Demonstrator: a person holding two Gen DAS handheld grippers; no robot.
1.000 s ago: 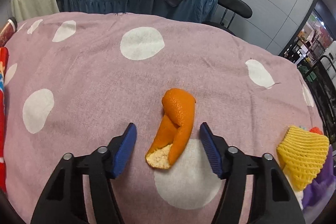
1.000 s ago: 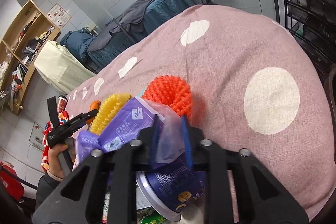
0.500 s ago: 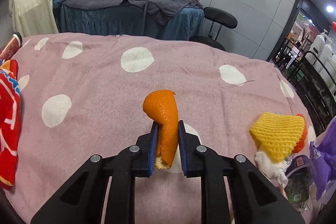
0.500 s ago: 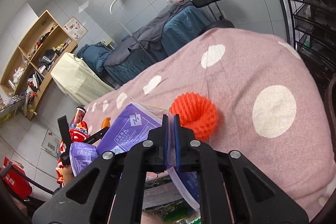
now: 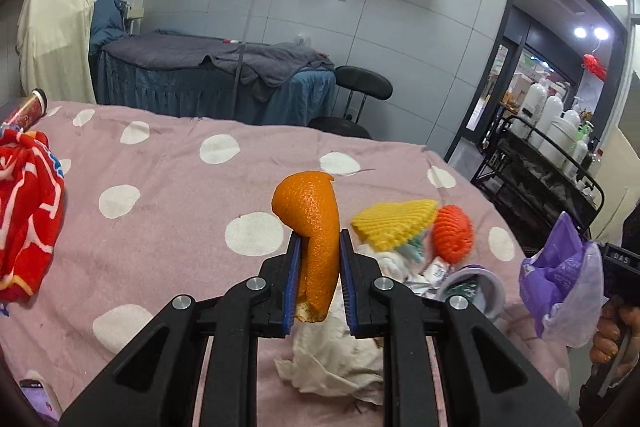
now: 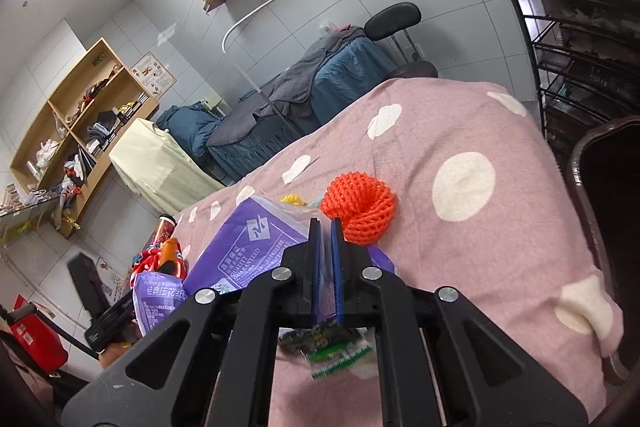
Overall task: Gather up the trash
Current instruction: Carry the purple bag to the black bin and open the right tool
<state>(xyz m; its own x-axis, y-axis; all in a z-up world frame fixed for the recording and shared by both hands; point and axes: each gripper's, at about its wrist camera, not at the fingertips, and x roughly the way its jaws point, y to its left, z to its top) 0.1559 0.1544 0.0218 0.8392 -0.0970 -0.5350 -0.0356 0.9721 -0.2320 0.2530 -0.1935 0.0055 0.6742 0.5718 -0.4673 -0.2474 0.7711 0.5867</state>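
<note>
Left wrist view: the left gripper (image 5: 319, 281) pinches a curl of orange peel (image 5: 314, 239) between its blue pads, holding it clear above a pink bedspread with white dots (image 5: 168, 187). The jaws have just closed on the peel. Past it on the spread lies a heap of rubbish: a yellow foam fruit net (image 5: 394, 229), an orange foam fruit net (image 5: 454, 233), crumpled white tissue (image 5: 332, 355) and a round tub (image 5: 478, 287) tipped on its side, its contents too unclear to tell. At the right edge a hand (image 5: 612, 331) carries the other tool, from which a purple plastic bag (image 5: 560, 279) hangs, mouth gathered, its inside hidden. A red patterned cloth (image 5: 28, 211) lies at the left.

Right wrist view: the right gripper (image 6: 325, 269) has its jaws pressed together on the thin film of the purple plastic bag (image 6: 248, 251), which drapes to the left of the fingers. The orange foam fruit net (image 6: 360, 211) sits on the spread just beyond the fingertips. A green printed wrapper (image 6: 332, 355) shows blurred beneath the tool.
</note>
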